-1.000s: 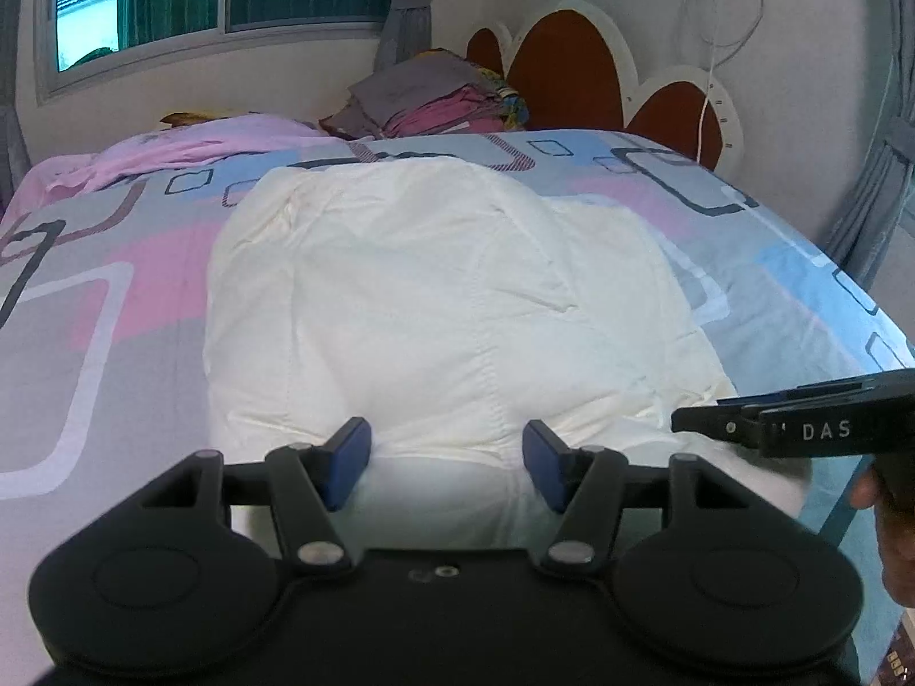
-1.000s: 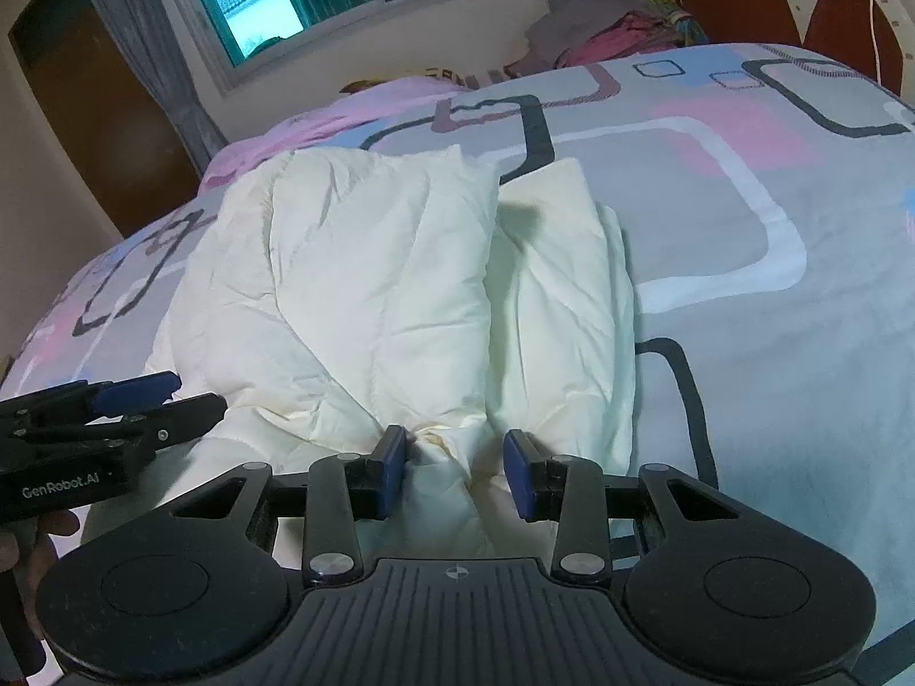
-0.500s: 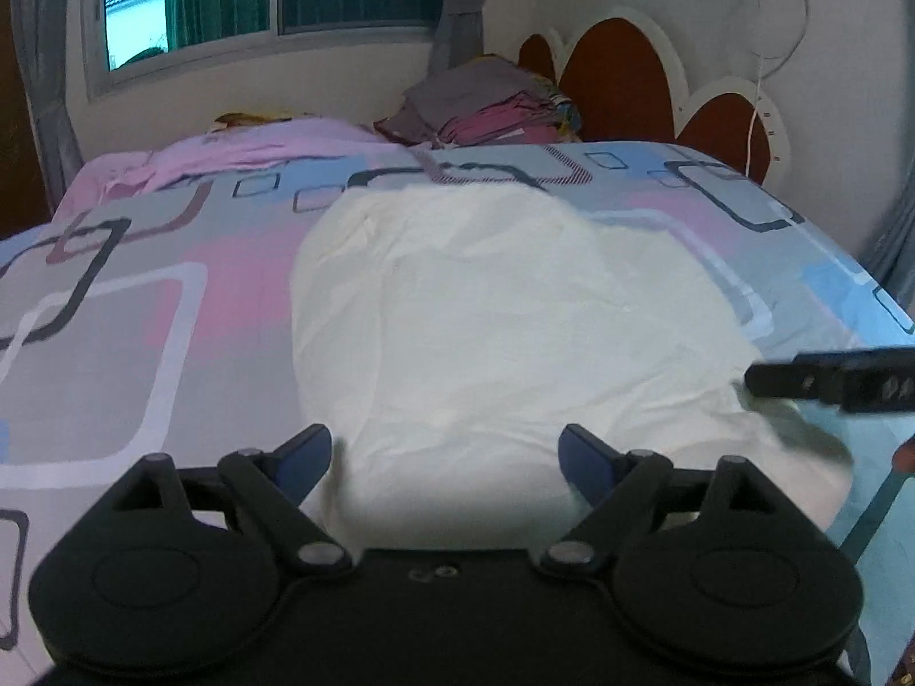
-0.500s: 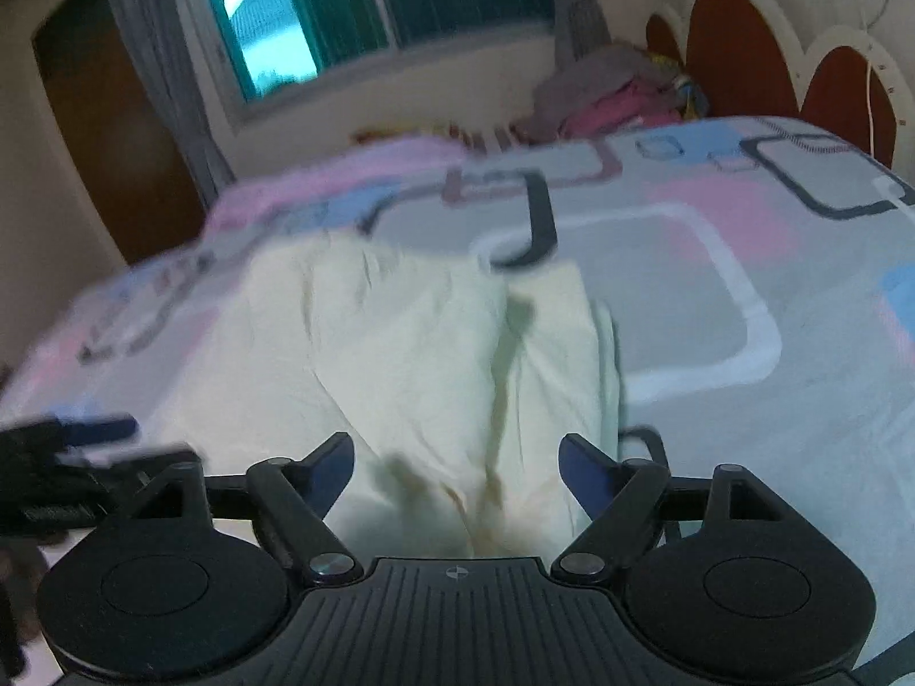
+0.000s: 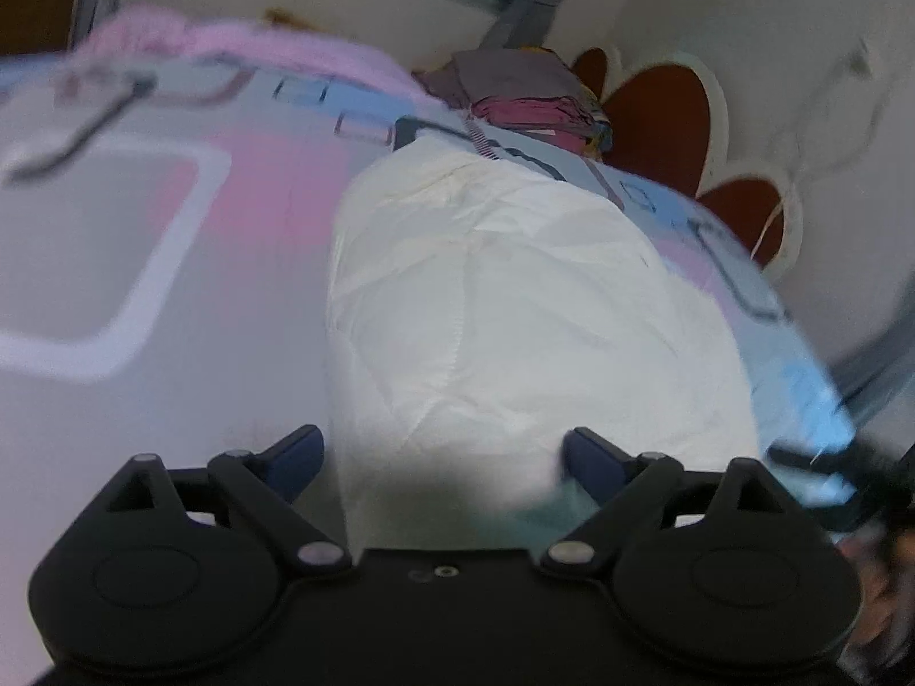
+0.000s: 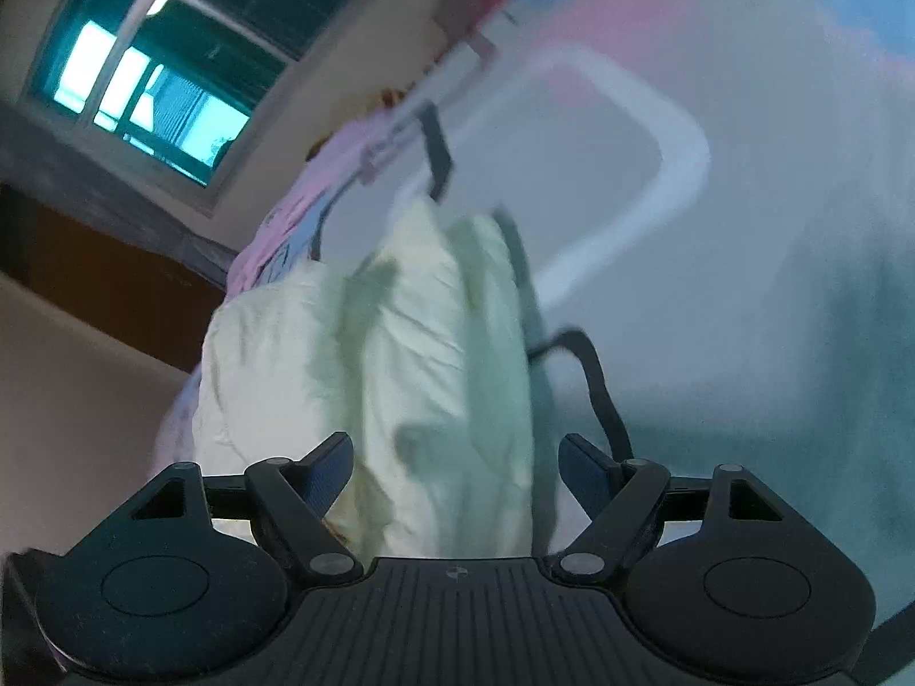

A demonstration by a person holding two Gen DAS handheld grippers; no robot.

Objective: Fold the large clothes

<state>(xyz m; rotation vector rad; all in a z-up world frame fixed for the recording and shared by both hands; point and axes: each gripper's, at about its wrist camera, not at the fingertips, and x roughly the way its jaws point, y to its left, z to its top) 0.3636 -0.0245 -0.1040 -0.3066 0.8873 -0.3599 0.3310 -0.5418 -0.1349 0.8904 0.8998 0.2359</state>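
Item: cream-white garment (image 5: 514, 308), large, folded into a rumpled bundle, lying on the bedsheet (image 5: 143, 343), which is patterned in pink, grey and pale blue with rounded rectangles. Left gripper (image 5: 443, 454): jaws standing wide apart, having just been opening; blue pads (image 5: 294, 454) sitting to either side of the near edge of the garment, pressing on nothing and holding nothing. Right gripper (image 6: 454, 471): jaws likewise spread wide, having just been opening; its blue pads (image 6: 331, 471) flanking the near end of the same garment (image 6: 400, 377), not clamping it; the cloth is lying loose between them. In the right wrist view the whole scene is appearing strongly tilted, with the garment running up and away toward a window (image 6: 148, 91) at upper left. In the left wrist view the scene is also tilting and blurring; the garment is stretching away toward a stack of folded clothes (image 5: 526, 97) near the headboard (image 5: 669, 114), and a pink cloth (image 5: 229, 46) is lying along the far edge of the bed. At the right border of that view a dark, blurred shape is showing; what it is cannot be told.
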